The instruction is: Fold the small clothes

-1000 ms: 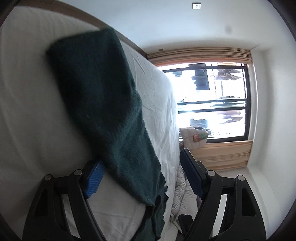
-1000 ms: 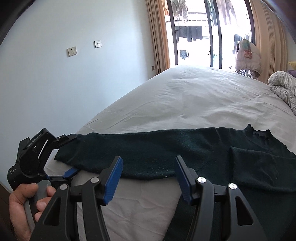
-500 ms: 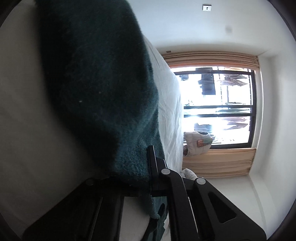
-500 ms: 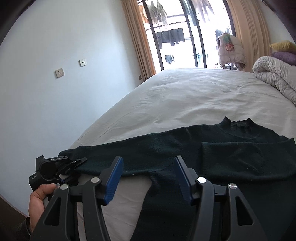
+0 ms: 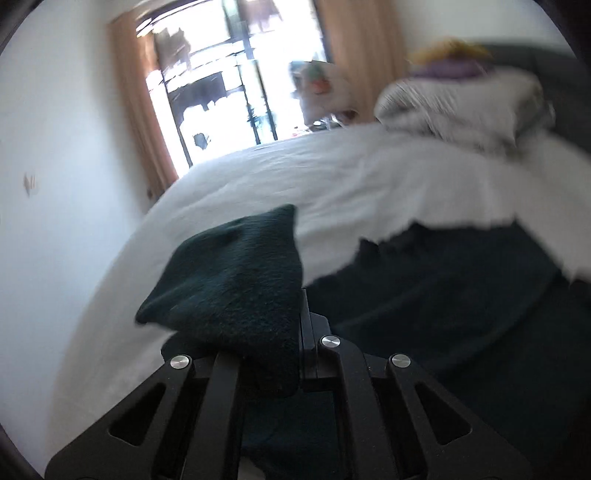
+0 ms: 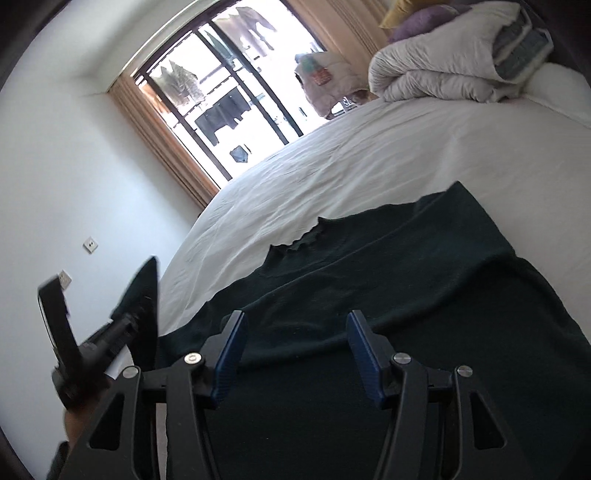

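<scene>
— Bed (image 6: 369, 155) first: how much of it can you actually see?

— White sheet across most of both views, but the near edge is cut off by the frames. A rolled grey duvet (image 6: 443, 62) sits at the far right corner of the bed, with purple and yellow pillows (image 6: 417, 22) behind it, only partly in view. The left wrist view is smeared with motion blur, so the duvet and window (image 5: 229, 81) there are hard to read.

— And the dark green sweater (image 6: 388, 277)?

— It lies flat on the sheet toward the near edge of the bed, neckline pointing to the far side. Its lower part runs out of frame under the right gripper (image 6: 295, 350). One sleeve (image 5: 236, 280) is lifted off the sheet at the bed's left edge.

— What holds that sleeve?

— The left gripper (image 5: 301, 317), fingers together and clamped on the sleeve cloth; the cuff end flops over the left finger and hides its pad. In the right wrist view the same gripper (image 6: 122, 332) shows at the lower left, tilted up with the sleeve standing above it, the hand below mostly cut off.

— Right gripper?

— It hovers low above the sweater body, blue pads (image 6: 229, 354) spread apart with nothing between them. Whether it touches the cloth I cannot tell.
</scene>
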Demonstrator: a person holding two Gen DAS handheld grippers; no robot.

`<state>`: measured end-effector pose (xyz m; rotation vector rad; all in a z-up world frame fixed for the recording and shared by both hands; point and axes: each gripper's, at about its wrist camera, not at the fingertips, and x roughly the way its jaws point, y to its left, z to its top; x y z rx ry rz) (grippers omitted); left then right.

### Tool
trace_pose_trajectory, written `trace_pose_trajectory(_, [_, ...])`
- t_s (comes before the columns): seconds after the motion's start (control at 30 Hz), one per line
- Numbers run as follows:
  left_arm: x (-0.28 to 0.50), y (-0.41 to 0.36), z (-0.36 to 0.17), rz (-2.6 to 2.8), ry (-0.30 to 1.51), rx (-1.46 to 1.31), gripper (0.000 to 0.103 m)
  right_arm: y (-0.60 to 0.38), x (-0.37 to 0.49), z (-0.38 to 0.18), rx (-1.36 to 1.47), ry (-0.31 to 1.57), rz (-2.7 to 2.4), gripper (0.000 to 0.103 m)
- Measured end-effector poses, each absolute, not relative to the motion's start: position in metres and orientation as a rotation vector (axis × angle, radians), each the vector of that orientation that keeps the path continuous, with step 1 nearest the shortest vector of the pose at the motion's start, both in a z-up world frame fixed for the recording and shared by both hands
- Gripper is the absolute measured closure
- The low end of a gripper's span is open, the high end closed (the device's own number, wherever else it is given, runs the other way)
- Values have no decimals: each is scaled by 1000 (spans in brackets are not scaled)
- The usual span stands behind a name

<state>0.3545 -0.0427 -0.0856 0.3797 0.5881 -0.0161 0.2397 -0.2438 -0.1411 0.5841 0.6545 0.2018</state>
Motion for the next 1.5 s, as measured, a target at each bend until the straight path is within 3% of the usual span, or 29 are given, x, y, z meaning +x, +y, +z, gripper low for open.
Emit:
trace_pose_trajectory(0.2, [352,-62,-165,-35,753,585,99,-260,269,-161,640,734,287,43])
trace_pose_trajectory(0.4, [320,-104,-203,-3,531,1095,100,-245,311,-164,690,781,372,36])
trace_pose_trajectory(0.5, [320,-103,-204,-17,542,1088,100,-235,319,-159,667,797,397,34])
trace_pose_trajectory(0.53, [328,-107,-207,-22,546,1086,100,-231,322,-153,640,800,404,29])
trace_pose_trajectory(0.57, [334,-105,-206,-21,544,1087,100,-225,324,-146,592,803,408,24])
trace_pose_trajectory(0.83, [325,-120,-216,-16,533,1093,102,-90,354,-68,-176,924,569,24])
trace_pose_trajectory(0.93, [326,-123,-218,-5,518,1103,102,-41,371,-76,-311,1058,607,25])
trace_pose_trajectory(1.23, [317,-120,-221,-14,514,1074,102,51,384,-138,-694,1171,425,25])
trace_pose_trajectory(1.3, [318,-119,-220,-13,511,1071,102,52,389,-152,-740,1191,381,30])
trace_pose_trajectory(1.37, [317,-119,-220,-12,509,1069,102,45,396,-159,-719,1224,351,55])
trace_pose_trajectory(1.47, [318,-117,-219,-10,503,1063,102,31,402,-153,-624,1239,367,83])
trace_pose_trajectory(1.5, [318,-117,-218,-12,503,1056,102,27,401,-148,-610,1227,372,87])
